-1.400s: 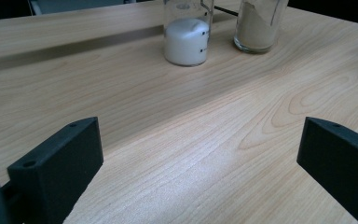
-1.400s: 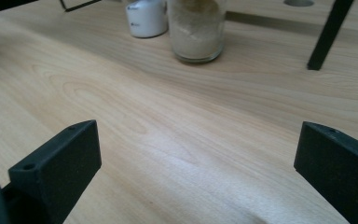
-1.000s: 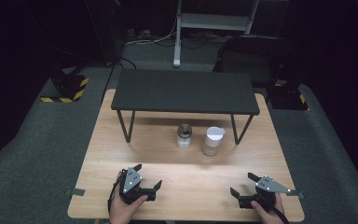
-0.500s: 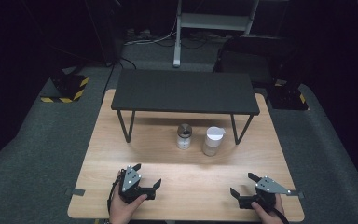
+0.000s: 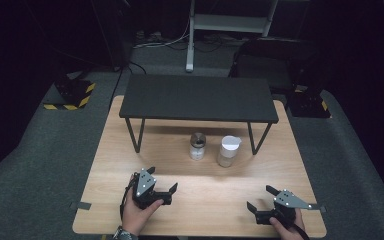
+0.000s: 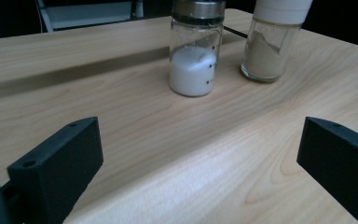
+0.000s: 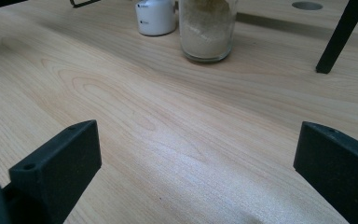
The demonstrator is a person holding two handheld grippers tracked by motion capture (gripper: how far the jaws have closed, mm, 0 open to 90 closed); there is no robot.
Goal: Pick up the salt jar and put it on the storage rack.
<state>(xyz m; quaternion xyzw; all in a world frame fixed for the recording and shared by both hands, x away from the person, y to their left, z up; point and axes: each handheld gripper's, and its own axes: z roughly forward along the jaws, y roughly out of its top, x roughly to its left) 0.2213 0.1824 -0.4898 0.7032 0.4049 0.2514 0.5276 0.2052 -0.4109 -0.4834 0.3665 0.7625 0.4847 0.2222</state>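
**Two grippers wait at the near edge, two jars stand by the black shelf**

High view: a wooden table (image 5: pixel 130 150) carries a low black shelf (image 5: pixel 197 97) on thin legs across its far half. Just in front of the shelf's near edge stand two small jars close together but apart: a salt shaker (image 5: pixel 197 146) with a metal cap, and to its right a white-lidded jar (image 5: pixel 228 150). Well nearer than the shelf, at the table's front edge, the left gripper (image 5: pixel 162 186) lies in the person's left hand (image 5: pixel 137 215), its jaws spread and pointed toward the shelf's right part. The right gripper (image 5: pixel 261 199) sits at the front right corner, well apart from the shelf and the jars, its jaws spread too, with nothing between them.

Left gripper view: the two black jaws rise at the bottom corners, wide apart, with bare wood between them. Ahead stands the salt shaker (image 6: pixel 195 51), glass, about half full of white grains, upright on the table. Just to its right stands the white-lidded jar (image 6: pixel 273 42), holding a pale beige powder. The shelf's shadow runs as a dark band across the wood behind them.

Right gripper view: the jaws again stand wide apart over bare wood. The white-lidded jar (image 7: pixel 208 29) is ahead, nearer to this gripper, and the salt shaker (image 7: pixel 155 17) is behind it to the left. A black shelf leg (image 7: pixel 339 37) stands to the right of the jars.
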